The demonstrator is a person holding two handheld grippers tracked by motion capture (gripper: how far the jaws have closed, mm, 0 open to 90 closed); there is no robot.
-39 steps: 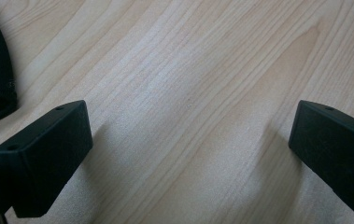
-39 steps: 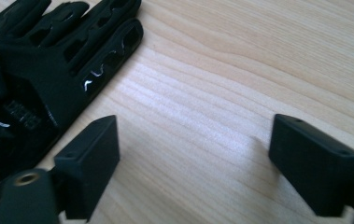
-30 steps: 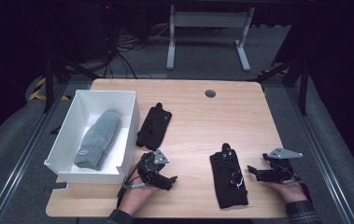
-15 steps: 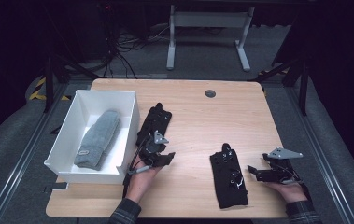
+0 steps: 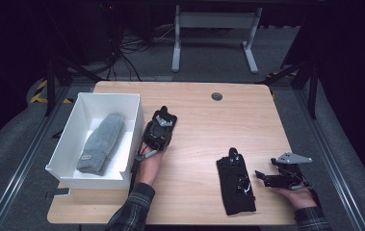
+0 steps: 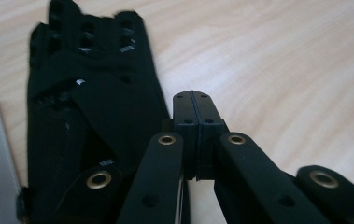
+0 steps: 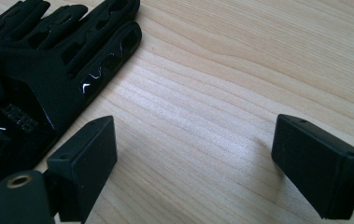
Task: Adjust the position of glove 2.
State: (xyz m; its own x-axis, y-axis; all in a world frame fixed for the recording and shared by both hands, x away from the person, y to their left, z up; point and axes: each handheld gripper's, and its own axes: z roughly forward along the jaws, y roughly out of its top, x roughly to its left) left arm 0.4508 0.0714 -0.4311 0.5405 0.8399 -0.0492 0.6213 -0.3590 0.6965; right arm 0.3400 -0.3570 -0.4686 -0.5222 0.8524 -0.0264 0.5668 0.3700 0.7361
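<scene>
Two black gloves lie on the wooden table. The left glove (image 5: 163,111) (image 6: 86,107) lies beside the white box, fingers pointing away. My left gripper (image 5: 164,126) (image 6: 194,105) hovers over this glove's right edge. Its jaws have just been closing and now meet pad to pad, with nothing seen between them. The right glove (image 5: 235,185) (image 7: 39,70) lies near the front edge. My right gripper (image 5: 262,177) (image 7: 195,163) rests just right of it, jaws wide open over bare wood.
A white box (image 5: 108,96) at the table's left holds a folded grey cloth (image 5: 100,144). A round dark grommet (image 5: 216,96) sits near the far edge. Bare wood stretches between the two gloves.
My left hand moved away from the front edge and up to the left glove, and its jaws went from open to shut. The right gripper and both gloves stayed put.
</scene>
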